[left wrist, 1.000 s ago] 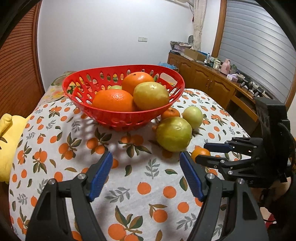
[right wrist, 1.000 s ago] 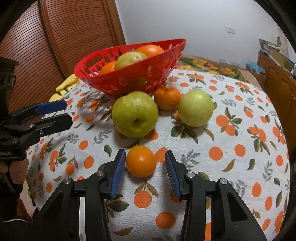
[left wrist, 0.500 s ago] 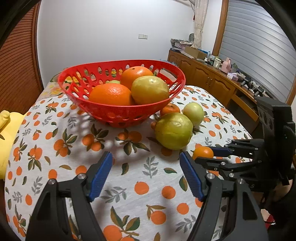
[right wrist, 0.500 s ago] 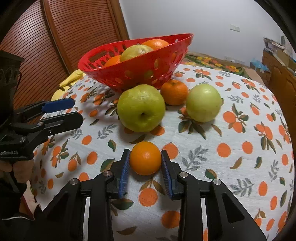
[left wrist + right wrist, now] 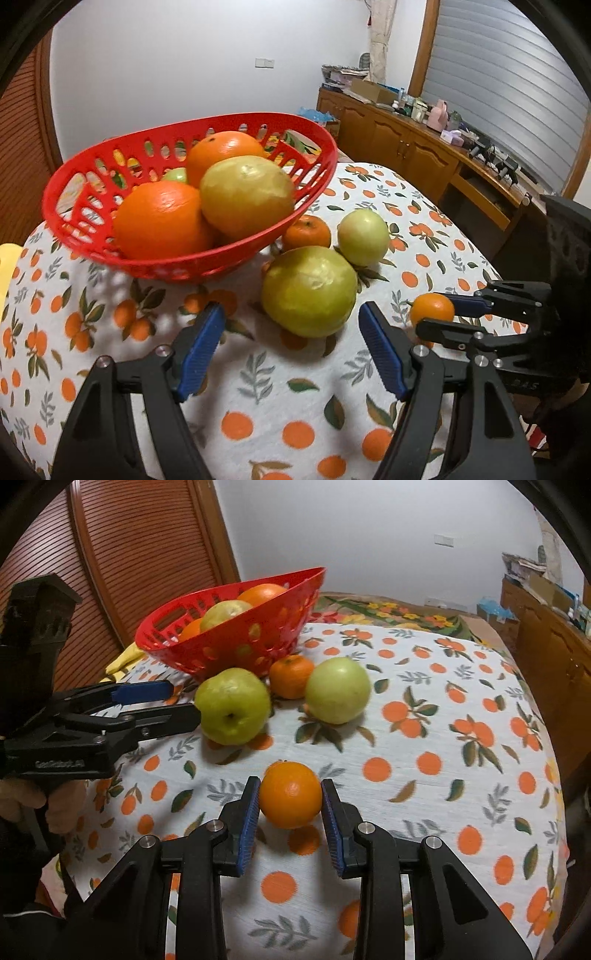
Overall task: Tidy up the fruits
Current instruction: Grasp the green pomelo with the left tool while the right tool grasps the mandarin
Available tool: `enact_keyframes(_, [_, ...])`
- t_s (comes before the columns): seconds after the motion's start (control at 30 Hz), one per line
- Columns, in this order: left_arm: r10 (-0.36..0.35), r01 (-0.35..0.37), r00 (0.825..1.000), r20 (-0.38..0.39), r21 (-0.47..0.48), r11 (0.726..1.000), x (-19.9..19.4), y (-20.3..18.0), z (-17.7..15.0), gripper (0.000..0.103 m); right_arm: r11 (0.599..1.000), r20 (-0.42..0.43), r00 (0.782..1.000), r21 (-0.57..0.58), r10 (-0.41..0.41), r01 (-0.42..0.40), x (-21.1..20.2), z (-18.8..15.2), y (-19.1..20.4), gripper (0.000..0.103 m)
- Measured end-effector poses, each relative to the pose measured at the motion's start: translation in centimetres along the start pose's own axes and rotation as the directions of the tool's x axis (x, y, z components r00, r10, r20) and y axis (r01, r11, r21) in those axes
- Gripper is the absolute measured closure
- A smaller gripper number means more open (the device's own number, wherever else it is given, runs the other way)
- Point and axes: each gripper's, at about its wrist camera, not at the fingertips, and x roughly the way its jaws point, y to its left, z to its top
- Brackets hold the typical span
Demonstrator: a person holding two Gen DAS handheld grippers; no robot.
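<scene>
My right gripper (image 5: 290,801) is shut on a small orange (image 5: 290,794), its blue pads pressing both sides just above the tablecloth; the left wrist view shows the same orange (image 5: 431,308) in the right gripper (image 5: 439,314). My left gripper (image 5: 291,332) stands open, its pads on either side of a large yellow-green pear (image 5: 309,291) and a little short of it. From the right wrist view the left gripper (image 5: 181,701) reaches that pear (image 5: 232,706) from the left. A red basket (image 5: 92,177) behind holds oranges and a pear.
A mandarin (image 5: 291,675) and a pale green apple (image 5: 338,690) lie between the pear and the basket (image 5: 229,653). The round table carries an orange-print cloth (image 5: 443,775). A wooden sideboard (image 5: 424,155) runs along the right wall, and a yellow cloth (image 5: 7,266) lies at the table's left edge.
My right gripper closed on the small orange and lifted it slightly. My left gripper, still open, moved forward toward the large pear.
</scene>
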Motion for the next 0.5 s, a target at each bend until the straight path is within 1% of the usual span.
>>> enact_keyframes(0.4, [-0.012,0.012,0.999,-0.046,-0.001,1.0,2.9,-0.6,1.4,0.028,1.0,0.006,1.0,0.014,-0.015,0.015,-0.8,-0.4,-0.9,0.071])
enact_keyframes(0.5, [-0.005,0.005,0.999,-0.052,0.01,1.0,3.4,-0.8,1.5,0.028,1.0,0.007,1.0,0.015,-0.015,0.015,-0.8,-0.5,-1.0,0.071])
